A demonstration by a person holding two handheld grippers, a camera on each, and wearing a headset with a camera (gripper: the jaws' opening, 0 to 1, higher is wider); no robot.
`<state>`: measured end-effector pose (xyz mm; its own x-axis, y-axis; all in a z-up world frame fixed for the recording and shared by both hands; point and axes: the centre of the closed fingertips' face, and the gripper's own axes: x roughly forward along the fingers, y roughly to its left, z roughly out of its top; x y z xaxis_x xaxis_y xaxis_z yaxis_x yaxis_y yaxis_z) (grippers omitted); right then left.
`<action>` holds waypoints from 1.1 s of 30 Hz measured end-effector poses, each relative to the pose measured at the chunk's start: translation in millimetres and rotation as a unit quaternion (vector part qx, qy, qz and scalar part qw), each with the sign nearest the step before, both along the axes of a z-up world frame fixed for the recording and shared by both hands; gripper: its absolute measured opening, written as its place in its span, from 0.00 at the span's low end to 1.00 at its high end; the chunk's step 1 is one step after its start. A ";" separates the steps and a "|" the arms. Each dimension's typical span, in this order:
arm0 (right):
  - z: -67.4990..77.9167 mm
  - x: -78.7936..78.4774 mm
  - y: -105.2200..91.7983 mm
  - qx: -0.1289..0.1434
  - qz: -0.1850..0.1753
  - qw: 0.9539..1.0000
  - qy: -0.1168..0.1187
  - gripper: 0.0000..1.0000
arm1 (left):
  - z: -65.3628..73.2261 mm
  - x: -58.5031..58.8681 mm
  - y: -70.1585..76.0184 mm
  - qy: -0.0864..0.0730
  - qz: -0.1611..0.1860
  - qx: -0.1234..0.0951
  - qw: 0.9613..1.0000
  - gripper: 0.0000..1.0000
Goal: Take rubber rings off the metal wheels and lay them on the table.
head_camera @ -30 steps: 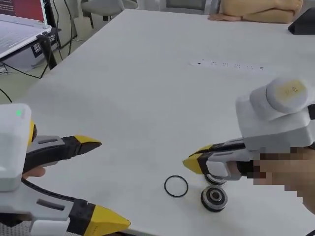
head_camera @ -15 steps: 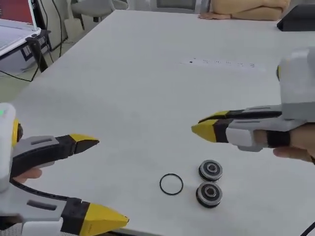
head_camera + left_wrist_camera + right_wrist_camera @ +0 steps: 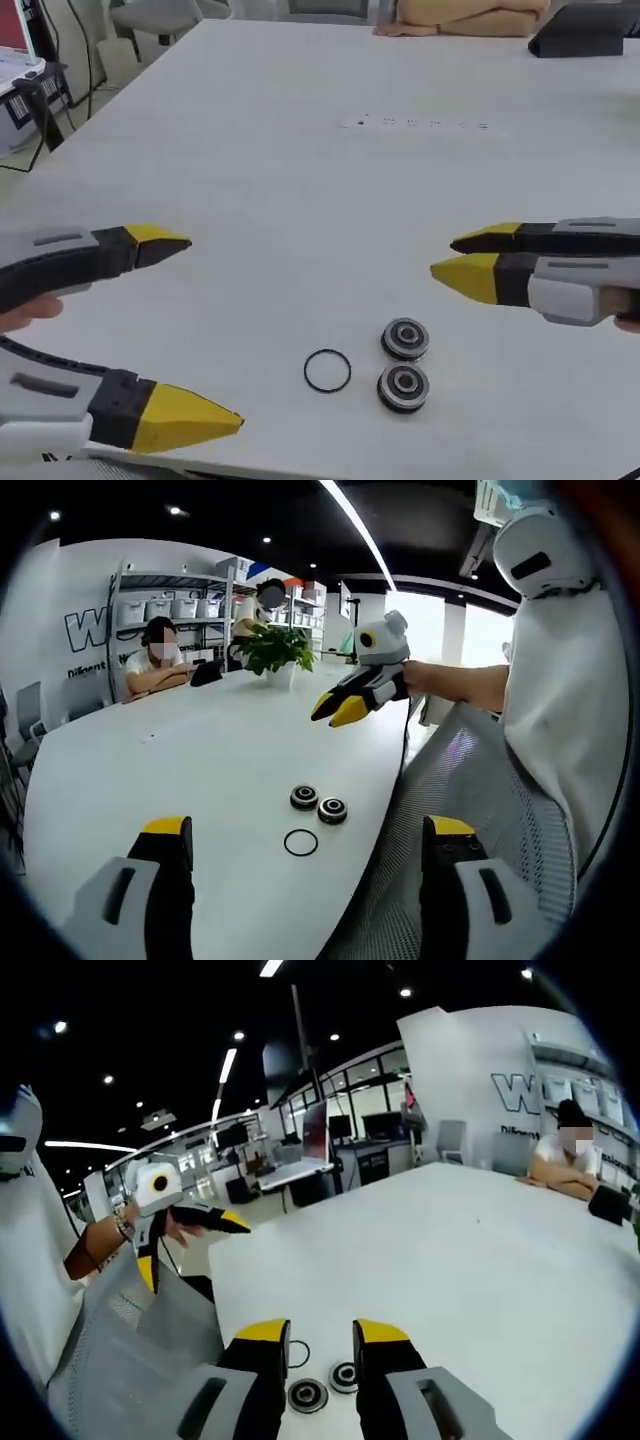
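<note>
- White table [image 3: 300, 180] fills the head view, its near edge just under the grippers; nothing lies between either gripper and the parts.
- At the near left, the left gripper [image 3: 214, 332] lies about level and points right. Its yellow-tipped jaws are spread wide and hold nothing.
- One loose rubber ring [image 3: 327, 370] lies flat on the table near the front edge, a thin black circle, just left of the wheels and apart from them.
- Beside it stand two metal wheels lying flat, almost touching: the nearer wheel [image 3: 403, 386] and the farther wheel [image 3: 405, 339]. Each has a dark outer band round a bright hub.
- Just beyond and right of the wheels, the right gripper [image 3: 442, 255] hovers above the table and points left. Its jaws are parted only by a narrow gap and are empty.
- Farther off, a faint line of printed marks [image 3: 420, 124] runs across the tabletop.
- At the far end lie a black case [image 3: 580, 30] and the folded arms of a seated person [image 3: 470, 18]; a chair [image 3: 150, 12] stands off the far left corner.
- From the left gripper view, a potted plant [image 3: 272, 650] sits on the far end, with shelves [image 3: 170, 600] behind.
</note>
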<state>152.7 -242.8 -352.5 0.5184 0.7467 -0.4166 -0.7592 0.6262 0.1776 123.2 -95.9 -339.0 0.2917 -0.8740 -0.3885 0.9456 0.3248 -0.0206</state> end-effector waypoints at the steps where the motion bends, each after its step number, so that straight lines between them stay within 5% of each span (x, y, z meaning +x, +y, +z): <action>1: -3.4 -0.6 -0.6 -0.004 -0.001 1.000 0.001 0.23 | 3.8 0.5 -2.5 -0.005 -0.007 0.001 1.000 0.93; 9: -35.9 -8.5 0.6 -0.020 0.011 0.999 0.034 0.24 | 20.4 11.4 -23.4 -0.043 -0.047 0.010 0.998 0.90; 16: -68.6 -18.4 -1.2 -0.048 0.032 0.996 0.068 0.25 | 30.2 20.4 -57.3 -0.074 -0.090 0.013 0.993 0.87; 29: -94.3 -27.1 -0.8 -0.075 0.052 0.992 0.083 0.26 | 19.6 23.3 -115.7 -0.081 -0.156 -0.002 0.984 0.79; 33: -103.1 -35.0 6.0 -0.089 0.072 0.989 0.089 0.27 | -0.5 25.4 -129.0 -0.074 -0.156 0.000 0.985 0.79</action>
<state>117.7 -236.8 -455.6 0.3192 0.7138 -0.6234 -0.8093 0.5475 0.2125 148.6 -224.9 -339.5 0.0620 -0.9300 -0.3624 0.9921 0.0176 0.1244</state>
